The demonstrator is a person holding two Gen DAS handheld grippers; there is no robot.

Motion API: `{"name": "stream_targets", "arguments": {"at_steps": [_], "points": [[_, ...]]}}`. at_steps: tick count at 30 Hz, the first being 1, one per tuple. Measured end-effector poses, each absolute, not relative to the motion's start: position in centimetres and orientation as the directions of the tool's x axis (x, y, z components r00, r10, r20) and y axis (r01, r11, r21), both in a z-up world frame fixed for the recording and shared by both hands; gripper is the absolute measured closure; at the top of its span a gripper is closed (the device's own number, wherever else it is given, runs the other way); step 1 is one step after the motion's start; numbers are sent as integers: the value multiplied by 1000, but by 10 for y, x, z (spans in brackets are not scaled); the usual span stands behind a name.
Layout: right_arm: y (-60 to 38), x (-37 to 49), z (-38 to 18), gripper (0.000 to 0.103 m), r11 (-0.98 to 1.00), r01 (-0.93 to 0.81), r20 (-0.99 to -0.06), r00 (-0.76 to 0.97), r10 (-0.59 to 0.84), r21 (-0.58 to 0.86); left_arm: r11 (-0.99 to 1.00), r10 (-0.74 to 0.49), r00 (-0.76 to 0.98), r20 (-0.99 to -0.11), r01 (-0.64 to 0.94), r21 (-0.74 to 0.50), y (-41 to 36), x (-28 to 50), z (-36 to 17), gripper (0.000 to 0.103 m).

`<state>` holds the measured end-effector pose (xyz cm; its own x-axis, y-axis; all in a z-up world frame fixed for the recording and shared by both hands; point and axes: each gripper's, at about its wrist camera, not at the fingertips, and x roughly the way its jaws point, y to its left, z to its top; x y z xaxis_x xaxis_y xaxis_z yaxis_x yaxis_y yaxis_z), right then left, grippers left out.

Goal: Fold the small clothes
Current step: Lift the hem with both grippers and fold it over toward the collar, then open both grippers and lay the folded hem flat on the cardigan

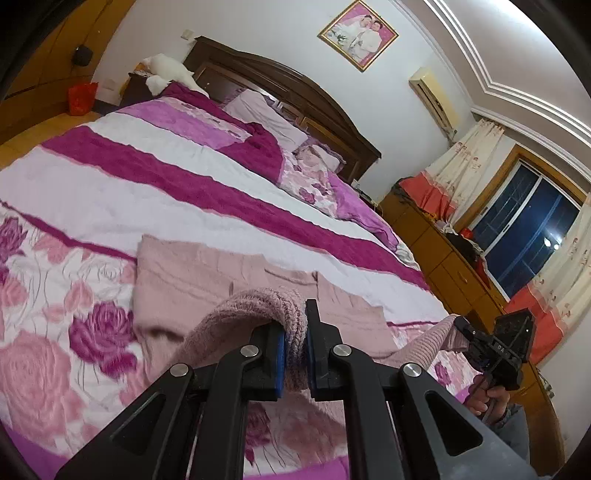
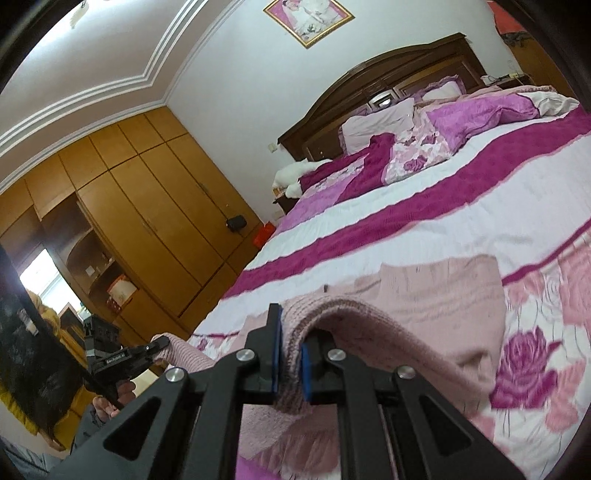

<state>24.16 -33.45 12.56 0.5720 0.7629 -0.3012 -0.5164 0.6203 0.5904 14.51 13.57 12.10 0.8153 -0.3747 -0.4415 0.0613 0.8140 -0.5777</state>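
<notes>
Pink knitwear stretches between two handheld grippers over a wide bed in a bedroom, its ribbed edge lifted clear of the covers. To the left, honey-coloured wooden wardrobes (image 2: pixel 155 206) line the wall, with a red bag (image 1: pixel 82 98) on the floor beside them. The left gripper (image 1: pixel 295 349) is clamped tight on a thick fold of the pink sweater (image 1: pixel 207 280), blue pads (image 1: pixel 280 350) pressing the ribbed knit from both sides. The rest of the garment lies spread on the floral bedspread (image 1: pixel 55 332), near the foot of the bed, its far part flat against the white and magenta stripes. Further right, the right gripper (image 2: pixel 290 363) likewise grips a raised ridge of the same sweater, jaws nearly closed with only the bunched knit between them. Seen from the left wrist camera, that right gripper holds a taut corner of the fabric, a hand (image 1: pixel 487 393) wrapped round its handle. Behind, a dark carved headboard (image 1: pixel 280 85) backs rumpled purple pillows (image 1: pixel 266 114); a gold-framed portrait (image 1: pixel 357 34) hangs above. At far right, cream and coral curtains (image 1: pixel 454 162) flank a dark window (image 1: pixel 524 225).
</notes>
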Motion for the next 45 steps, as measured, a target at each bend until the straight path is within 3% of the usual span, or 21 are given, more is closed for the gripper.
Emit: {"name": "stream_targets", "arguments": {"at_steps": [30, 38, 41, 43, 44, 45], "points": [[-332, 415, 38, 94, 691, -348, -393, 625, 675, 633, 764, -347, 790, -505, -74, -641, 195, 294, 21, 103], [-335, 436, -1, 93, 711, -267, -441, 630, 640, 651, 831, -302, 746, -594, -100, -548, 184, 312, 0, 103], [-337, 440, -12, 90, 716, -229, -470, 618, 630, 659, 833, -307, 739, -600, -96, -545, 182, 308, 1, 103], [-341, 439, -13, 86, 709, -216, -465, 622, 630, 672, 823, -324, 736, -594, -90, -561, 186, 304, 2, 96], [-342, 439, -13, 77, 706, -214, -460, 625, 630, 675, 813, -339, 740, -581, -79, -576, 187, 300, 3, 92], [-344, 438, -12, 60, 704, -213, -455, 630, 629, 678, 810, -344, 742, -575, -75, -582, 188, 298, 5, 87]]}}
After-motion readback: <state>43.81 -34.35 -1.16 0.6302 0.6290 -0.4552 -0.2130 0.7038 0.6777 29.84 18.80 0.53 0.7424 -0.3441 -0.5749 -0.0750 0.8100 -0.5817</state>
